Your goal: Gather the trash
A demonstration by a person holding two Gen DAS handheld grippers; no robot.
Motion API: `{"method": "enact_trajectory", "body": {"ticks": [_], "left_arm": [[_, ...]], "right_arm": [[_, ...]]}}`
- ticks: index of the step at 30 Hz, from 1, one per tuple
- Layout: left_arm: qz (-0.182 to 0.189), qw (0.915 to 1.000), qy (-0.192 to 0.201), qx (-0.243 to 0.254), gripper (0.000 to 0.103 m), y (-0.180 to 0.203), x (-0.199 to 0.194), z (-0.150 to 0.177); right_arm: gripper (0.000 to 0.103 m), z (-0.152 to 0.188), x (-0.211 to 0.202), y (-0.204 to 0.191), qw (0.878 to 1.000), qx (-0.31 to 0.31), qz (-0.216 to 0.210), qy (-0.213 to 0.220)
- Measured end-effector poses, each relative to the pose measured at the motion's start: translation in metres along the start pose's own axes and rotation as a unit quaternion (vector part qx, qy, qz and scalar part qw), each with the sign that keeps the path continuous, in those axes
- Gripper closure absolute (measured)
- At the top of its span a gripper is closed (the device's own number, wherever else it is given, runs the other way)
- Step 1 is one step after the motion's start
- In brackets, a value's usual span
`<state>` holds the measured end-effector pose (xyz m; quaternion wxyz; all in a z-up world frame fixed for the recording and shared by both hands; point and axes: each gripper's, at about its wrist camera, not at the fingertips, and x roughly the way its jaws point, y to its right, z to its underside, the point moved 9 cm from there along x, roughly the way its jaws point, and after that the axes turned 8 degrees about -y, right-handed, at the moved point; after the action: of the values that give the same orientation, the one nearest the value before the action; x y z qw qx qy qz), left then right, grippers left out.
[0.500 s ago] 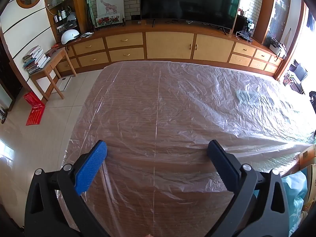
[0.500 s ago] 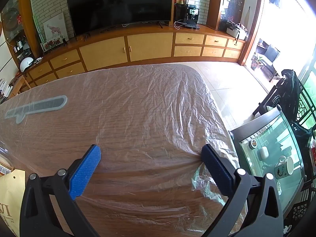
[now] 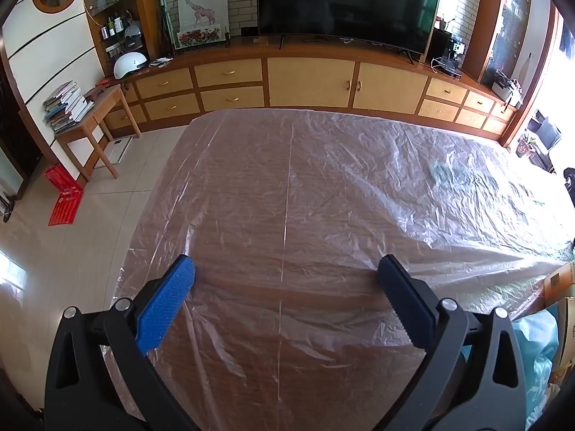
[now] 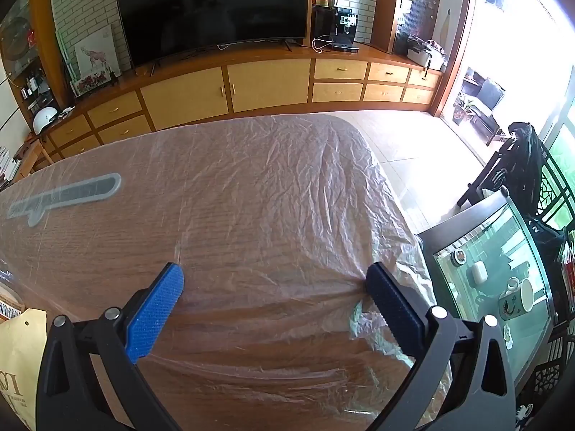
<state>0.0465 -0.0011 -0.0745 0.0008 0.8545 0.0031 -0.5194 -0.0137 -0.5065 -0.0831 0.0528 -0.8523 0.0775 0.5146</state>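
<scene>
A wrinkled clear plastic sheet [image 3: 341, 194] covers the whole wooden table [image 3: 251, 186]. In the left wrist view my left gripper [image 3: 285, 274] hangs wide open just above the sheet near the table's front edge, with nothing between its blue pads [image 3: 161, 309]. The same sheet [image 4: 287, 197] shows in the right wrist view, where my right gripper [image 4: 275, 274] also stands wide open over the table's right end, holding nothing. Its right pad [image 4: 391, 301] sits by a bunched fold of the plastic at the table edge. A grey knife-shaped mark [image 4: 68, 195] shows under the sheet.
A long wooden cabinet [image 3: 309, 82] with a TV [image 3: 345, 3] runs behind the table. A side table with books [image 3: 68, 106] and a red item [image 3: 64, 194] stand at the left. A glass-topped table with mugs [image 4: 503, 287] is close on the right. A yellow paper bag [image 4: 18, 359] and teal plastic [image 3: 535, 352] lie near me.
</scene>
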Motion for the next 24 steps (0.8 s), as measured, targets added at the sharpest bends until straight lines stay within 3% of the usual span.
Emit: {"method": "enact_trajectory", "body": {"ticks": [24], "left_arm": [[0.001, 1.0, -0.002, -0.001, 0.001, -0.0013, 0.0002, 0.0009]], "right_arm": [[0.004, 0.0007, -0.0004, -0.0008, 1.0, 0.0, 0.0, 0.001]]}}
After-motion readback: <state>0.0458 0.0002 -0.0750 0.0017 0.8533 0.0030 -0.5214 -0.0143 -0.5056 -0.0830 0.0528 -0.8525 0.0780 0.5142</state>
